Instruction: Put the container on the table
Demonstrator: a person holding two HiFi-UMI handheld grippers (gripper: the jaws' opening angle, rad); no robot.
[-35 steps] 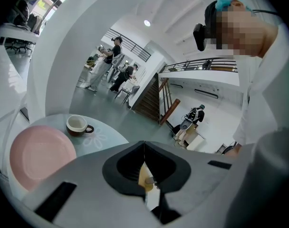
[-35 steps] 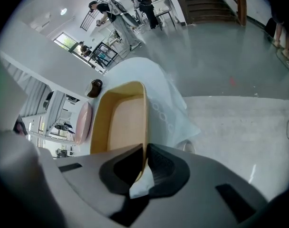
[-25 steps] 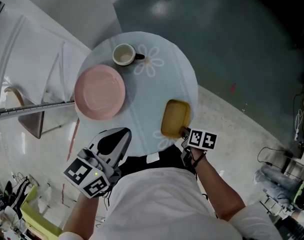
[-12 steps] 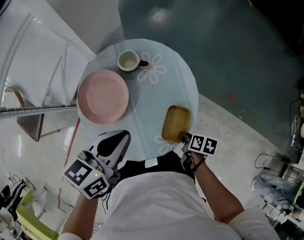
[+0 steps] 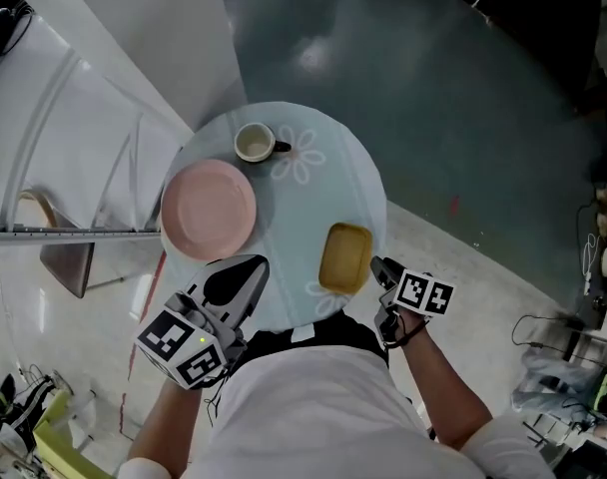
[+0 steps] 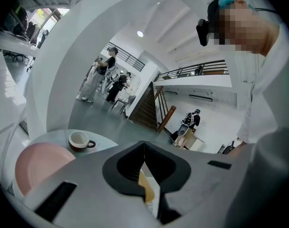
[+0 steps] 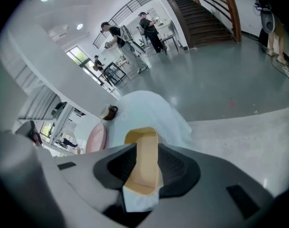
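- Just opened the right gripper wide: fingers spread to their fullest, pressing on nothing.
- Had those fingers clamped on the near rim of the container a second ago. Now drawn off to its right and raised, just beside it, with no contact visible in the head view.
- Can still sight the container through the gap between the fingers in the right gripper view, but below and beyond them, not gripped.
- Left the container flat and upright on the table, close to the near right edge, with its whole base on the top as far as can be seen. Well apart from the plate and the cup.
- Keeps the left gripper over the near edge of the table, fingers closed together and holding nothing. Much as it was a second ago.
- Found no shift in the plate or the cup across the frames: same arrangement on the far and left parts of the table.
- Judged from this: placing looks done, with the container resting on its own and released.
- Probably only remains to back the right gripper away without clipping the rim.
- Worth minding the spot so near the edge, where a knock from the retreating fingers could push the container off.
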